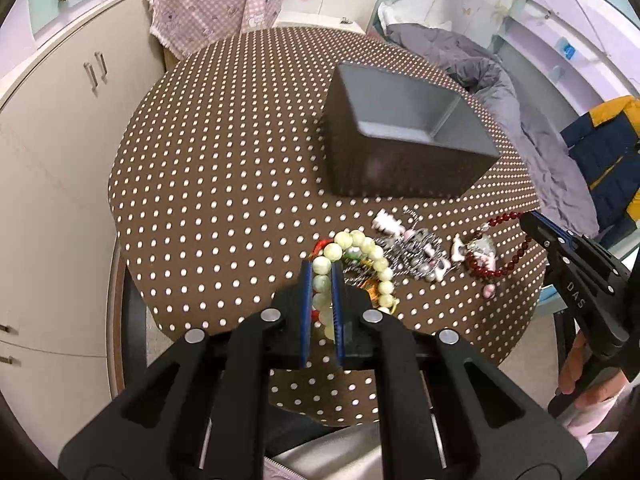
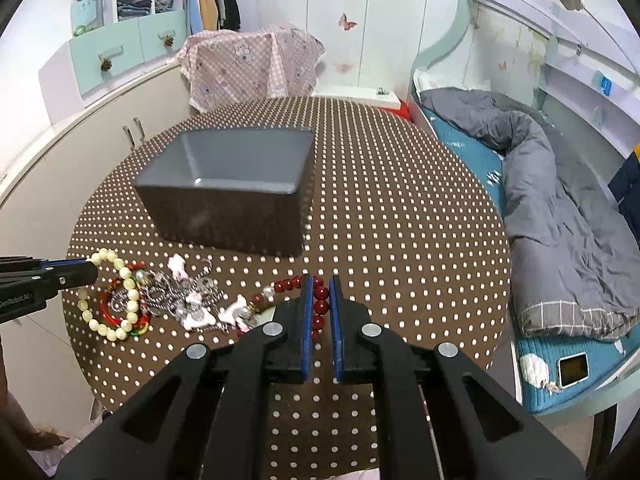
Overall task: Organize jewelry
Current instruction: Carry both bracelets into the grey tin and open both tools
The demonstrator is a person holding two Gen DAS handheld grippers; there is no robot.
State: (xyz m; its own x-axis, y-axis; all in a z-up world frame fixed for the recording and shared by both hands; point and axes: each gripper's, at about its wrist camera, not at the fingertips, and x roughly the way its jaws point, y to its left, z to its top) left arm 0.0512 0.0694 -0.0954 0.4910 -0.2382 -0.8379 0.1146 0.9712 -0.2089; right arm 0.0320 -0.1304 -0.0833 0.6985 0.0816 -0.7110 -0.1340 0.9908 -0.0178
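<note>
A round table with a brown polka-dot cloth [image 1: 224, 168] carries a grey open box [image 1: 400, 136], empty inside, also in the right wrist view [image 2: 232, 188]. In front of the box lies a jewelry pile: a pale green bead bracelet [image 1: 360, 248], silver chains with pink charms [image 1: 416, 252] and a dark red bead bracelet [image 1: 504, 260]. My left gripper [image 1: 321, 268] is shut on the pale green bracelet [image 2: 120, 300]. My right gripper [image 2: 319, 284] is shut on the red bead bracelet [image 2: 320, 300]. A red-green bangle [image 2: 116, 312] lies under the green beads.
White cupboards [image 1: 60, 160] stand left of the table. A pink checked cloth [image 2: 248, 64] covers something behind it. A bed with a grey duvet [image 2: 560, 208] and a phone [image 2: 573, 369] is on the right. A blue-yellow jacket [image 1: 608, 160] hangs at the right.
</note>
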